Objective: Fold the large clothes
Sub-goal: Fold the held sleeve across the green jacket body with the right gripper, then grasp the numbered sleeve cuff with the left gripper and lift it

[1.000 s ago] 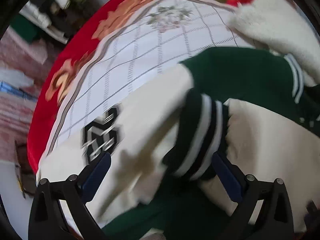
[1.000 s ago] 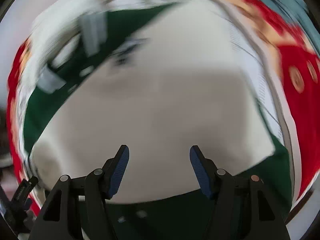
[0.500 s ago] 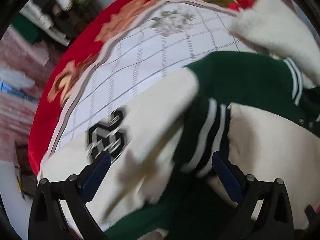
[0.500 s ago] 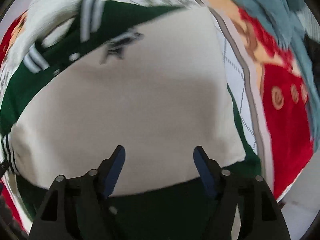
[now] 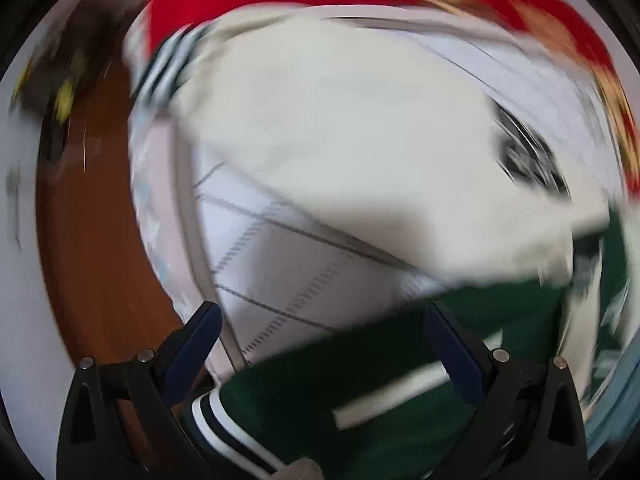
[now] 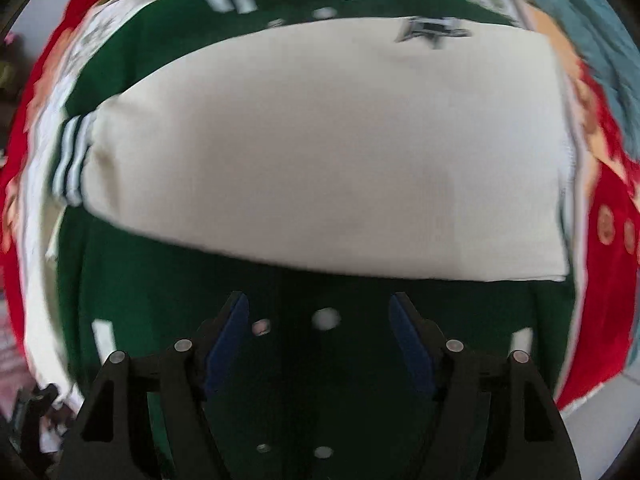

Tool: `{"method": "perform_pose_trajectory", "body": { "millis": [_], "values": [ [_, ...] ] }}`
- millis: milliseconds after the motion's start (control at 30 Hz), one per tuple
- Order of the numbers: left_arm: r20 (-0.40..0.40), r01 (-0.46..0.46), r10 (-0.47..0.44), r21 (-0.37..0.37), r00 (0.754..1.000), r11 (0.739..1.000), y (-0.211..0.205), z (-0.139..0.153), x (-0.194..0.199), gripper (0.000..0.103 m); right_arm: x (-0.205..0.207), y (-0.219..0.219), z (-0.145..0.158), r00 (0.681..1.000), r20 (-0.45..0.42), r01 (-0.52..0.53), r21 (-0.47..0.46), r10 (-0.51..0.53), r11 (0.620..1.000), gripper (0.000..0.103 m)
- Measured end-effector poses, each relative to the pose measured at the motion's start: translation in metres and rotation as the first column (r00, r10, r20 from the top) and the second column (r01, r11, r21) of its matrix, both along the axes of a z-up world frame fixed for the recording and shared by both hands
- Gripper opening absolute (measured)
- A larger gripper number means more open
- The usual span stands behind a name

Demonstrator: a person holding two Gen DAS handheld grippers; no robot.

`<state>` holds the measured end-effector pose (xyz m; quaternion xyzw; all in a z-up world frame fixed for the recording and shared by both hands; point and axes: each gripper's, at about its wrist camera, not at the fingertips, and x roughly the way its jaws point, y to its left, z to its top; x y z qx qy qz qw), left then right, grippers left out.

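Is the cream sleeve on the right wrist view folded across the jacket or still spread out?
Folded across: the cream sleeve lies over the green jacket front, striped cuff at its end.

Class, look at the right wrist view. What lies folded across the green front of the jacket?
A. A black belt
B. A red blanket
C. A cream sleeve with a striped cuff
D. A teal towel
C: the cream sleeve lies across the green jacket, its green-and-white striped cuff at the left end.

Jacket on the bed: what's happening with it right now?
A person is folding a green and cream jacket on a red bedspread with two handheld grippers. One cream sleeve lies folded across the green body. The right gripper hangs open above the snaps, holding nothing. The left gripper is open too, over the jacket's edge; its view is blurred.
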<state>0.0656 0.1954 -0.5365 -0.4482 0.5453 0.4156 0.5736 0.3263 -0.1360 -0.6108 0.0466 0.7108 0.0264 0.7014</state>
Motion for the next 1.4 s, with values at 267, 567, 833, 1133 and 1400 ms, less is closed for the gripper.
{"method": "perform_pose_trajectory", "body": {
  "millis": [267,567,833,1133,1400],
  "values": [
    [0.162,-0.265,0.272,-0.063,0.949,0.962,0.073,-0.035,-0.022,0.103,-0.024,0.026,-0.001,0.997,-0.002,-0.075,0.079,0.076,0.994,0.074],
    [0.126,-0.344,0.339,0.021,0.932,0.939,0.142,-0.053,-0.004,0.103,-0.035,0.036,0.005,0.998,-0.003,-0.057,0.057,0.058,0.997,0.074],
    [0.139,-0.279,0.257,0.169,0.956,0.945,0.161,-0.026,0.025,0.056,-0.025,0.027,0.032,0.997,0.059,-0.054,0.000,0.053,0.999,0.074],
    [0.109,-0.024,-0.027,0.445,0.994,0.895,0.127,0.049,0.068,0.011,-0.032,-0.019,0.065,0.959,0.175,-0.156,-0.329,0.223,0.931,0.078],
    [0.035,0.318,-0.460,0.677,0.887,0.664,0.032,0.148,0.161,0.010,0.003,0.004,0.074,0.950,0.241,-0.114,-0.320,0.198,0.940,0.078]
  ]
}}
